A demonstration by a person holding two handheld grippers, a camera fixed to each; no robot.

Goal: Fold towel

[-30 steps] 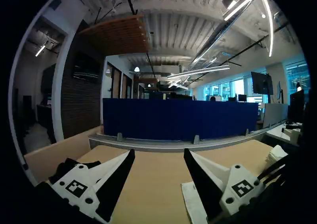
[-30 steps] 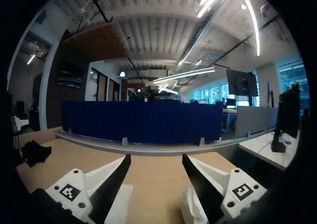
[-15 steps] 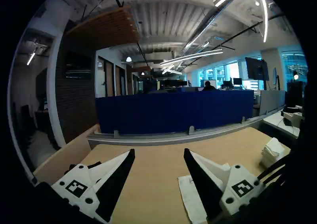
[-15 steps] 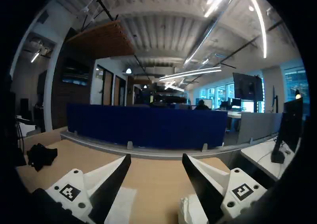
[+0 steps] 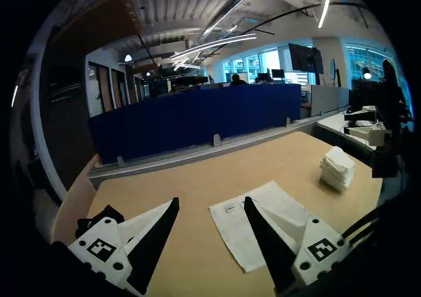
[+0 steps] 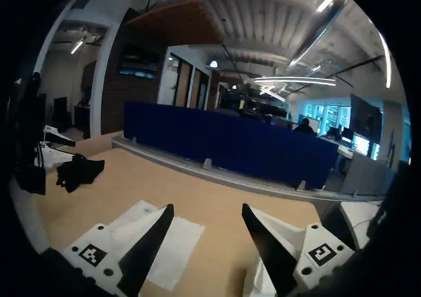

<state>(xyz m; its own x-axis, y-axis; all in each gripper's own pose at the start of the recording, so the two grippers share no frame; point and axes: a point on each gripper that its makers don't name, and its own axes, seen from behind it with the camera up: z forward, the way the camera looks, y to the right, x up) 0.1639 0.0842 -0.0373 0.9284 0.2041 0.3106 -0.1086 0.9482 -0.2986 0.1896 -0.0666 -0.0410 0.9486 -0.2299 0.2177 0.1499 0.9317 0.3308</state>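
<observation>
White towel [image 5: 263, 221] lies flat, unfolded on table [image 5: 210, 181].

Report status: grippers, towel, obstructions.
Left gripper open, right gripper open, both empty. Towel flat on table, unfolded. Folded stack and black cloth lie apart from it.

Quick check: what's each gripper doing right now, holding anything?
Left gripper: open, holding nothing.
Right gripper: open, holding nothing.
The towel lies flat on the table.

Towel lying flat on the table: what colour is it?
The towel is white, clearest in the left gripper view.
</observation>
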